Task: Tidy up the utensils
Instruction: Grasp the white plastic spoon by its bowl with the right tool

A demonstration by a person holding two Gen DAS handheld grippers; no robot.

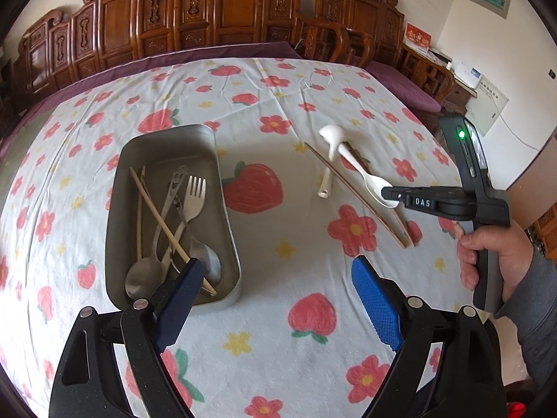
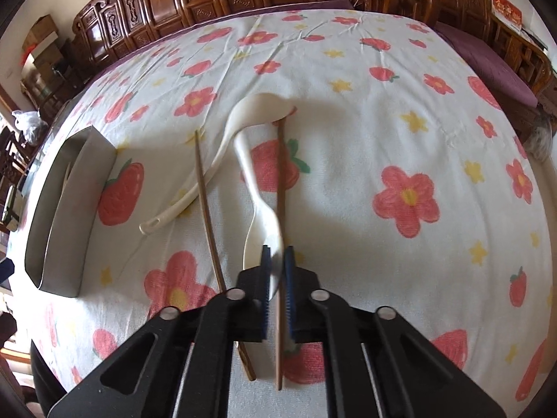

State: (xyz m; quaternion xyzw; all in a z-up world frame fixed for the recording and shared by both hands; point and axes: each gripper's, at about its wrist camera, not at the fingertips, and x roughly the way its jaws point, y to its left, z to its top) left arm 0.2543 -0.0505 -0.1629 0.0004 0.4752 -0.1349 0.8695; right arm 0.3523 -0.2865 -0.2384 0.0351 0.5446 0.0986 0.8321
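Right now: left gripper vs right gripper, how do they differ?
1. Jaws: the left gripper stands wide open; the right gripper is shut.
2. Load: the left gripper holds nothing; the right gripper pinches the bowl of a white plastic spoon.
3. Place: the left gripper hangs beside the metal tray of cutlery; the right gripper is over the loose chopsticks on the tablecloth.
Shared: black frames, blue ribbed pads, both tilted down.

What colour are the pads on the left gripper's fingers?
Blue, with a dotted texture; the left gripper's pads show best in the left wrist view.
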